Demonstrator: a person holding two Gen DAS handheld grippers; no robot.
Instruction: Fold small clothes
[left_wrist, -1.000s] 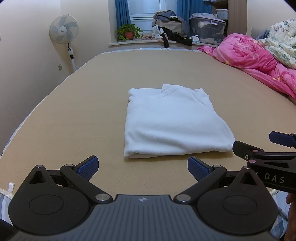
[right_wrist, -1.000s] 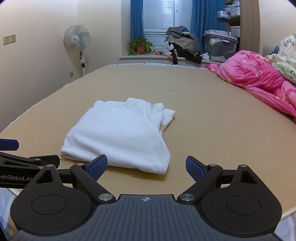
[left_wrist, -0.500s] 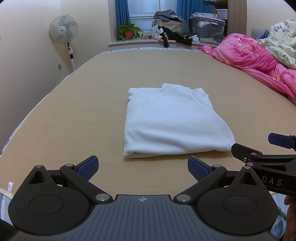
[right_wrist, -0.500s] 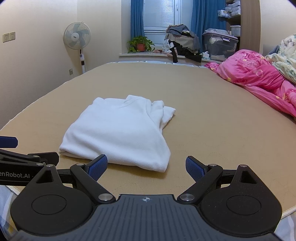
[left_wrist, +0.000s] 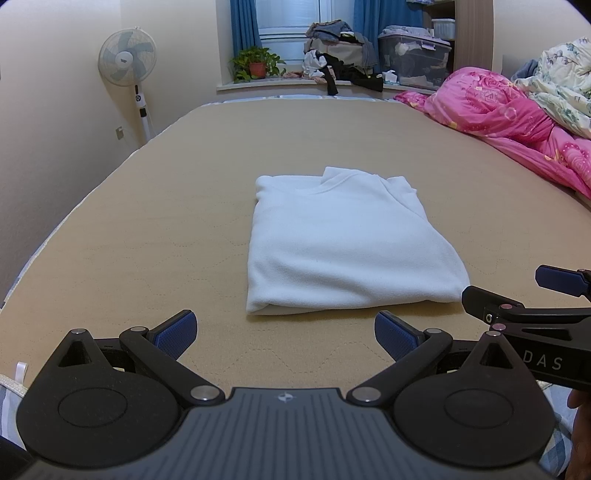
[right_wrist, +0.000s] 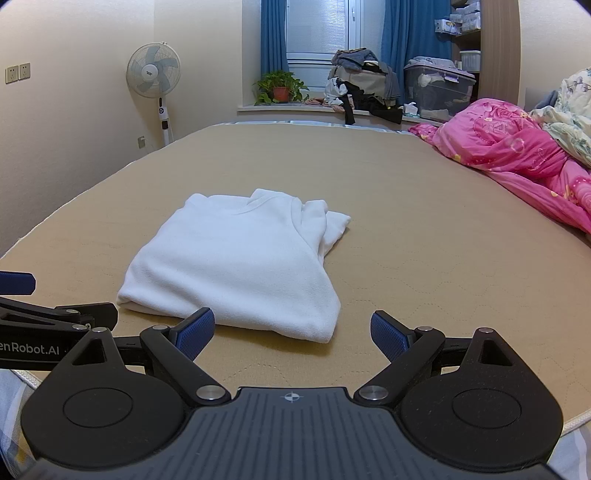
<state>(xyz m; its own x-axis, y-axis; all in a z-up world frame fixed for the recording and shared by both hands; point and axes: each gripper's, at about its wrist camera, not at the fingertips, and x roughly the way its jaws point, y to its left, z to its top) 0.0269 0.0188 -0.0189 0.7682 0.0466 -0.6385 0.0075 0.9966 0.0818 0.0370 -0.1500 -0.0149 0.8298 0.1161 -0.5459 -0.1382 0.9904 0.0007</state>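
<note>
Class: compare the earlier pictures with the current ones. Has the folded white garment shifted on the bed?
No. The folded white garment keeps its place on the tan mattress, unchanged against the pink quilt.

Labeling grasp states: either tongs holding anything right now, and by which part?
Nothing is held. The left tongs and right tongs are both open, short of the folded white garment, which lies untouched on the bed.

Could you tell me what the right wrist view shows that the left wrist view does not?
Only the right wrist view shows the wall sockets and the loose sleeve edge poking out at the garment's right. Only the left wrist view shows the garment's straight left edge head-on. Both share the folded white garment, the tan mattress, the fan, the pink quilt, and both open tools, left tool and right tool.
</note>
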